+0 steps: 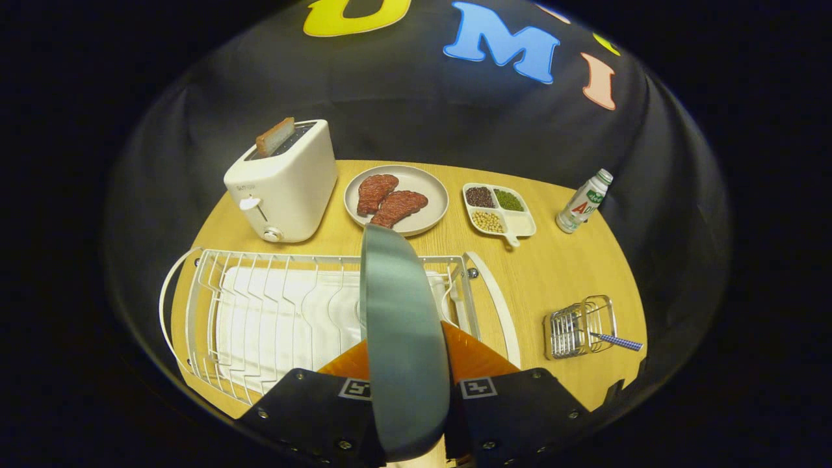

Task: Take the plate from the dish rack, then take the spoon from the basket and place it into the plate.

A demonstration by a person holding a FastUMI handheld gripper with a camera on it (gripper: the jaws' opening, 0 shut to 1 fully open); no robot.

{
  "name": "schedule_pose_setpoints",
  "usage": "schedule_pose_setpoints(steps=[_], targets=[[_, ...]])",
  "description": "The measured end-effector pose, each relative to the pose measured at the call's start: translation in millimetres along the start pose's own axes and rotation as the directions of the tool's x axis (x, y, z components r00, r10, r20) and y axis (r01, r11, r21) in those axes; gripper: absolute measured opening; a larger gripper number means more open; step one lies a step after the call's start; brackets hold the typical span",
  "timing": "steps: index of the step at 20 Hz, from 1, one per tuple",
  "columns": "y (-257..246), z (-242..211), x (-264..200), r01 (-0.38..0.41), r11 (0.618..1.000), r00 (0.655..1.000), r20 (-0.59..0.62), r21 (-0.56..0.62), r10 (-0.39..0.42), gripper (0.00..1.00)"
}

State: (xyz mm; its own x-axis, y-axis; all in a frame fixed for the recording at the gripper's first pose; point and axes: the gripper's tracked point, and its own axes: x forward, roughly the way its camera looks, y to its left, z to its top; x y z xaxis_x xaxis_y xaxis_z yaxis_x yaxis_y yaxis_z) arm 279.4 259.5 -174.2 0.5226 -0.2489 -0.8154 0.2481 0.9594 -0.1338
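Observation:
A grey-green plate (400, 325) stands on edge between my fingers, with my gripper (408, 380) shut on its rim. It is held upright above the right part of the white wire dish rack (260, 312). To the right of the rack stands a small metal wire basket (580, 327) on the wooden table (552, 266). A spoon with a blue checked handle (617, 340) sticks out of the basket toward the right.
Beyond the rack are a cream toaster (283, 185) with a slice of toast, a beige plate with two pieces of meat (396, 198), a divided dish of beans (499, 209) and a small bottle (583, 201). The round table ends close behind the basket.

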Motion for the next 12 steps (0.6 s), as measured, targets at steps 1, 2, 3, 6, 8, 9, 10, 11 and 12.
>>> schedule_pose_setpoints(steps=[1,2,3,6,8,9,10,11,12], targets=[[0,3,-5,0.040,0.999,0.999,0.006,-0.028,-0.040,0.32],[-2,5,-10,0.083,0.995,0.997,0.013,-0.057,-0.082,0.32],[-5,7,-15,0.125,0.988,0.992,0.020,-0.089,-0.124,0.32],[-5,7,-31,0.186,0.973,0.982,0.040,-0.133,-0.182,0.32],[-6,4,-44,0.203,0.971,0.979,0.051,-0.130,-0.198,0.32],[-6,2,-51,0.205,0.970,0.978,0.058,-0.128,-0.199,0.32],[-7,1,-59,0.206,0.970,0.978,0.069,-0.126,-0.199,0.32],[-10,-1,-67,0.211,0.969,0.976,0.079,-0.126,-0.202,0.32],[-13,-2,-76,0.218,0.968,0.974,0.090,-0.128,-0.207,0.32]])
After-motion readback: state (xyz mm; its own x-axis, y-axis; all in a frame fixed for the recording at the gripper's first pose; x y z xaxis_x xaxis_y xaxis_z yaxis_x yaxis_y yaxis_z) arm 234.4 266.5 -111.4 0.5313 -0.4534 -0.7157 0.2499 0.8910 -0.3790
